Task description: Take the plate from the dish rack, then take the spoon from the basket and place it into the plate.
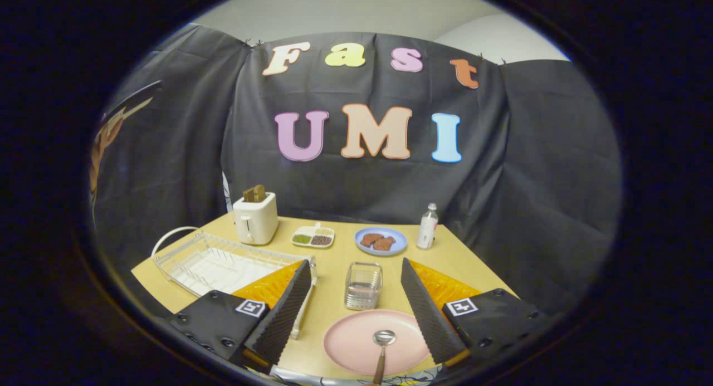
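To your left sit the dish rack [223, 263] and a toaster [255, 219]. Your gripper [356, 302] is spread wide, pinching nothing. Between its fingers the spoon [382, 347] lies in the pink plate [356, 341], with the basket [363, 286] just beyond. The bottle [428, 226] label is unreadable.

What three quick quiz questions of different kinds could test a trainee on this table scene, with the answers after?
1. True or false: the spoon lies with its bowl on the pink plate.
2. What stands just beyond the pink plate, between the gripper fingers: A the toaster, B the basket, C the bottle?
3. Fill in: the gripper's fingers are ____ and hold nothing.

Key: 1 true. 2 B. 3 open.
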Available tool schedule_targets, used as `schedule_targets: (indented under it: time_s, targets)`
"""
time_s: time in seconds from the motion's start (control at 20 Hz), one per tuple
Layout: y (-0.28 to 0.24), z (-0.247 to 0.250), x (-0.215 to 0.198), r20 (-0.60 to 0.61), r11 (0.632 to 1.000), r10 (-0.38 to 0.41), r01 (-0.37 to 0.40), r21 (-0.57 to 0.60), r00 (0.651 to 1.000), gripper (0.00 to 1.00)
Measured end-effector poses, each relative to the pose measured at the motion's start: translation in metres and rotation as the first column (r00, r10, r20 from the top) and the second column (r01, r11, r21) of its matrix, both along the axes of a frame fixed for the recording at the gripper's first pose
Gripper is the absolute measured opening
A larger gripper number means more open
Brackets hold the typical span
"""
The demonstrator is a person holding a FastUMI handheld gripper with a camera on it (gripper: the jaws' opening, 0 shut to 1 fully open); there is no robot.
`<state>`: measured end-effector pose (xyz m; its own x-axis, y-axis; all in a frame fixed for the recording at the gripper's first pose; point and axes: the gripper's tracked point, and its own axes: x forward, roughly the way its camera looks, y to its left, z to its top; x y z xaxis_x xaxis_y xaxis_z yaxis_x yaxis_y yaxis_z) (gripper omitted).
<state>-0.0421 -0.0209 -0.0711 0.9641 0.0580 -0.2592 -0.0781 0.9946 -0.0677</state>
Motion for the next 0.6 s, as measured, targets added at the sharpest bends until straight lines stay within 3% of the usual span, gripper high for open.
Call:
schedule_targets:
  time_s: [0.25,0.6]
  targets:
    - [0.045,0.037,0.01,0.078,0.999,0.028,-0.031,0.043,0.997,1.0]
    - [0.071,0.047,0.012,0.099,0.999,0.03,-0.034,0.037,0.995,1.0]
